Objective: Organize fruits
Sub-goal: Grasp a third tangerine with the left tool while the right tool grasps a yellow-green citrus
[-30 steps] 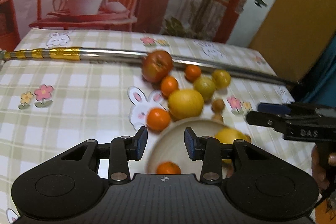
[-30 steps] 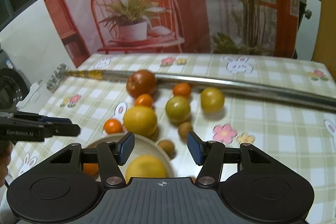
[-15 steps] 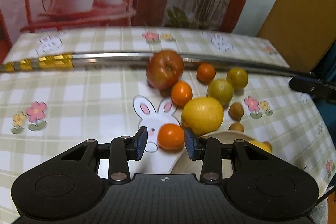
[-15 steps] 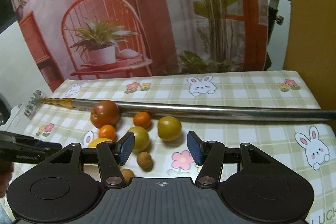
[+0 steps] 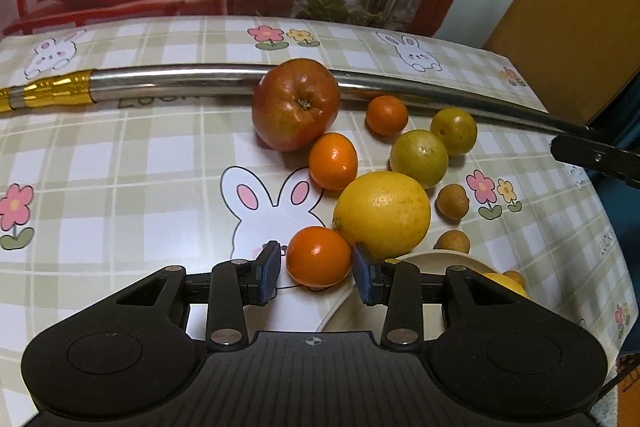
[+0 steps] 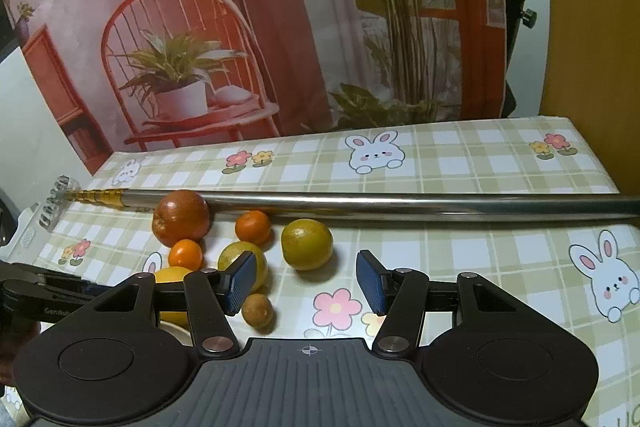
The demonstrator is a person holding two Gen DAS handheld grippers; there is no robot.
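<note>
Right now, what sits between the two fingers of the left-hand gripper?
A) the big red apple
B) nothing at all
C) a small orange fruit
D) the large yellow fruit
C: in the left wrist view a small orange fruit sits between the open fingers of the left gripper, beside the plate.

Dim warm light, soft shadows, fisheye-bent edges.

cloth [image 5: 120, 163]: beige-white check, bunny and flower prints | apple [image 5: 296, 105]: red | mandarin [image 5: 319, 256]: orange | lemon [image 5: 383, 214]: yellow | lime [image 5: 418, 158]: yellow-green | longan [image 5: 452, 201]: brown | pole [image 5: 172, 81]: silver, gold end | bowl [image 5: 340, 311]: cream | pads [image 5: 268, 270]: blue
</note>
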